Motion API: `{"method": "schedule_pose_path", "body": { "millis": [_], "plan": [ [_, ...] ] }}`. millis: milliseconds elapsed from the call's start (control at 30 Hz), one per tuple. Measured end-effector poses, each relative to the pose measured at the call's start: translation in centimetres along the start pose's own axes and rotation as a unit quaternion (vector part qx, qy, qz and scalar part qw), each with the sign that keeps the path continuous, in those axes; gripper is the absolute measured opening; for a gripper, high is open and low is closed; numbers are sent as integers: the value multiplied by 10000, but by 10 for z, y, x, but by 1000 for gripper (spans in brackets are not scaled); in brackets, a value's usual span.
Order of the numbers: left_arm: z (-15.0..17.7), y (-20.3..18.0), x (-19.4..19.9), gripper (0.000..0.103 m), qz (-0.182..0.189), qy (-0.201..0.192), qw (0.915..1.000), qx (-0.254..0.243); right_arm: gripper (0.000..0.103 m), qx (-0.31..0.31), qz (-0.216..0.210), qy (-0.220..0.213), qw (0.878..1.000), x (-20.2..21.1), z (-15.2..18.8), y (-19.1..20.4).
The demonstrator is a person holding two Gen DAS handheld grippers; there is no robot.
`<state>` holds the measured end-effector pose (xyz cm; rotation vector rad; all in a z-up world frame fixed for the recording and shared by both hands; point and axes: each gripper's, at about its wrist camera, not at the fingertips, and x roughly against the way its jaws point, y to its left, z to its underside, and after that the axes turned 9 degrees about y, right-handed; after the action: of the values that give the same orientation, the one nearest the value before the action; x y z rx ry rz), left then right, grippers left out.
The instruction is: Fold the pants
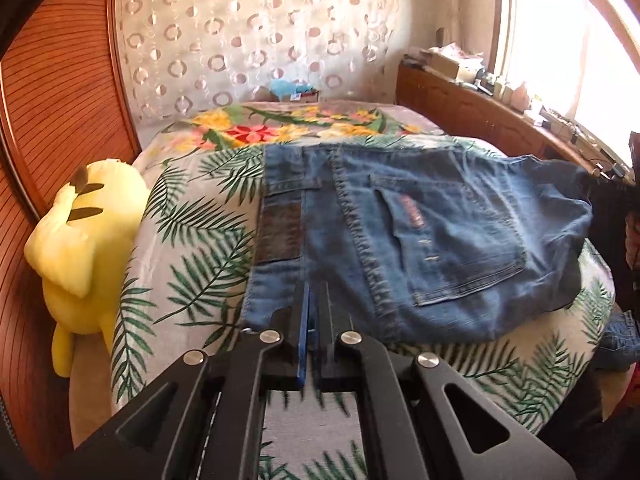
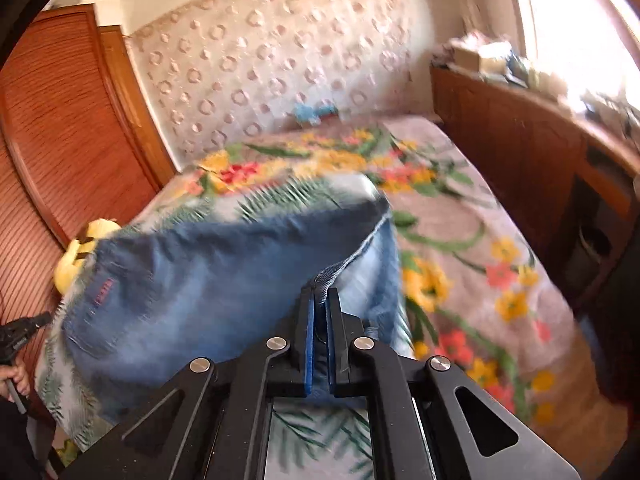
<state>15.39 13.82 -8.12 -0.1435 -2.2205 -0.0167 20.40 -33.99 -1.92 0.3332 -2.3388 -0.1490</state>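
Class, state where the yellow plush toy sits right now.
In the left wrist view, the yellow plush toy sits at far left, wedged between the wooden wardrobe and the leaf-print blanket, left of the jeans.

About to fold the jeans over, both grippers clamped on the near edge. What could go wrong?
The right gripper pinches only a thin hem corner of the jeans; it may slip. The left gripper bites at the waistband, so a lopsided lift could skew the fold. The leaf-print sheet might drag along.

We have the pants (image 1: 404,236) spread on the bed (image 1: 188,264) straight ahead of the left gripper (image 1: 314,296), its jaws at their near edge. Left of the jaws, a plush toy (image 1: 76,248) leans against the wardrobe (image 1: 52,92). Ahead and right, the cluttered sill (image 1: 500,96).
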Motion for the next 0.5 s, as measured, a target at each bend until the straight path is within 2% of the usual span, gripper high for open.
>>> {"method": "schedule_pose_path", "body": {
  "millis": [100,200,267,333,500],
  "plan": [
    [-3,-3,6,14,76,-77,9999,2,4,366,-141,-145,9991,9,-22,29],
    [-5,-4,10,31,72,-166,9998,-7,4,739,-363,-244,9963,13,-39,63],
    [-6,-4,13,64,131,-240,9996,13,4,995,-494,-288,9934,14,-43,86],
    [-5,-5,17,87,225,-330,9992,38,4,1255,-687,-285,9893,11,-49,113],
    [-2,-1,24,87,198,-436,9988,102,4,1809,-1145,-159,9767,1,-57,170]
  ]
}}
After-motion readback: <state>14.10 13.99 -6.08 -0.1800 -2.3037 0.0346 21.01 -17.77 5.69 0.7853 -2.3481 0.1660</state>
